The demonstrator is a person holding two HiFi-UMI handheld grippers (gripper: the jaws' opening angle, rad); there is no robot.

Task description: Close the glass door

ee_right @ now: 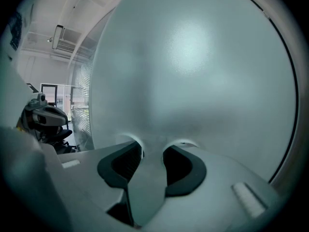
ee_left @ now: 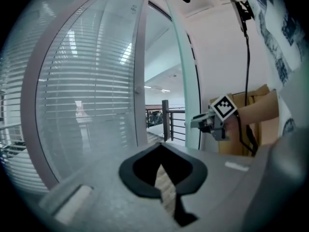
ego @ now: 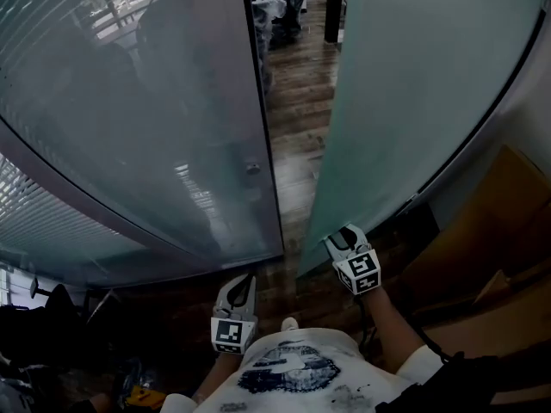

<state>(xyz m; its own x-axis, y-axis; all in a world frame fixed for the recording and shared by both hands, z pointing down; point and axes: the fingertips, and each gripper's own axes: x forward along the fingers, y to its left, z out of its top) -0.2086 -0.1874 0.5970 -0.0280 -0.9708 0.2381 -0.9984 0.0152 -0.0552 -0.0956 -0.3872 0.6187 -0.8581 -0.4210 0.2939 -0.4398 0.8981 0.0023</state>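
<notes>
Nearest is the person's white T-shirt with a dark print (ego: 293, 368), at the bottom of the head view. Just ahead of it the left gripper (ego: 244, 280) hangs over the dark wooden plank floor (ego: 297, 127). Its black-padded fingers (ee_left: 140, 173) meet at a point and have nothing between them; only a strip of floor shows through behind the tips.

A little further on and to the right, the right gripper (ego: 343, 236) is at the bottom corner of the tall pale frosted glass door (ego: 413, 84). Its fingers (ee_right: 116, 168) stand apart with a clear gap and grip nothing. They face the flat of the glass, which fills that gripper's view. Pale glints ring the tips, so they are right up at the pane — whether they touch it cannot be told.

The door stands open, with its free edge just left of the right gripper. A narrow gap of floor separates it from the grey glass panel backed by horizontal blinds (ego: 129, 101) on the left — that panel carries a small round metal fitting (ego: 251, 169) near its dark edge.

A brown cardboard box (ego: 491, 231) leans by the wall to the right of the door. Through the gap, the left gripper view shows a dark metal railing (ee_left: 166, 122).
</notes>
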